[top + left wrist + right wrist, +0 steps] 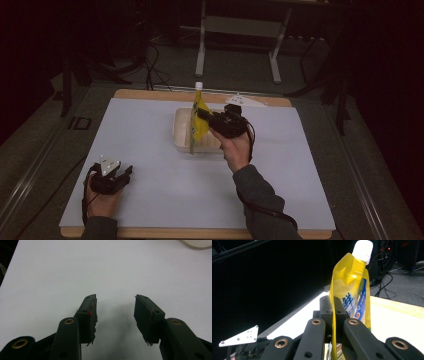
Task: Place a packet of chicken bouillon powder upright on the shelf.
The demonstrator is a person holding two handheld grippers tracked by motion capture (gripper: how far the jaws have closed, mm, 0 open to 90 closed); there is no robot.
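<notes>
A yellow spouted drink pouch (199, 122) with a white cap hangs upright above a cream tray (181, 134) near the middle of the table. My right gripper (201, 116) is shut on the pouch's side seam. In the right gripper view the pouch (350, 290) rises between the closed jaws of my right gripper (333, 313), cap at the top. My left gripper (126, 172) rests at the table's near left, jaws open and empty. In the left gripper view the left gripper (115, 312) stands open over the bare white surface.
The white table top (150, 190) has a wooden rim. A flat white piece (247, 101) lies at the back edge. Beyond it stand a metal frame (202, 50) and floor cables. The tray's rim (197, 243) shows at the top right of the left gripper view.
</notes>
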